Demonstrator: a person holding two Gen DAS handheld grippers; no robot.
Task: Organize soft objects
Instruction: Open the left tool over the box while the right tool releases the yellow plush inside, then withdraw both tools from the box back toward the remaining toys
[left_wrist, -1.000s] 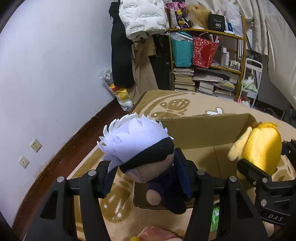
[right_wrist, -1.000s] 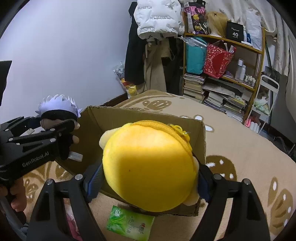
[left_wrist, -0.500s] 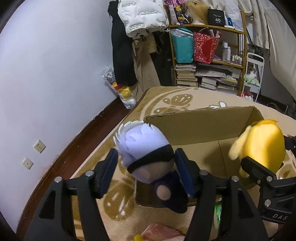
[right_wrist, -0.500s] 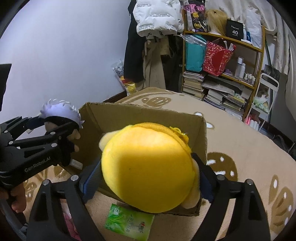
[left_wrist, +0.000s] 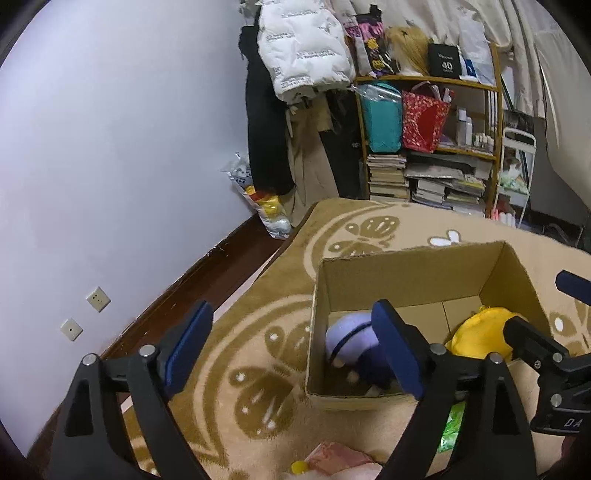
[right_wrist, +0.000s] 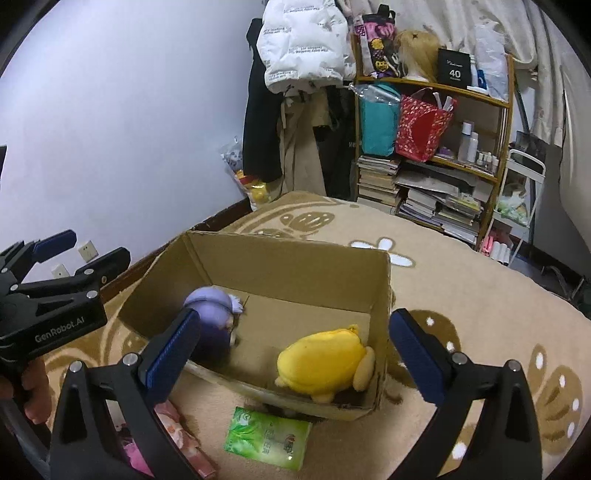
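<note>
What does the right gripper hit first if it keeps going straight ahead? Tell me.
Likely the cardboard box: the open right gripper points down into it, with the yellow plush lying closest to that line. Depth is unclear, so it could meet the box floor beside it.

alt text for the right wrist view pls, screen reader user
Open right tongs hover above a cardboard box on a beige patterned rug, with a yellow plush and a purple-haired plush doll lying inside. A green packet lies before the box; the open left tongs sit at far left.
</note>
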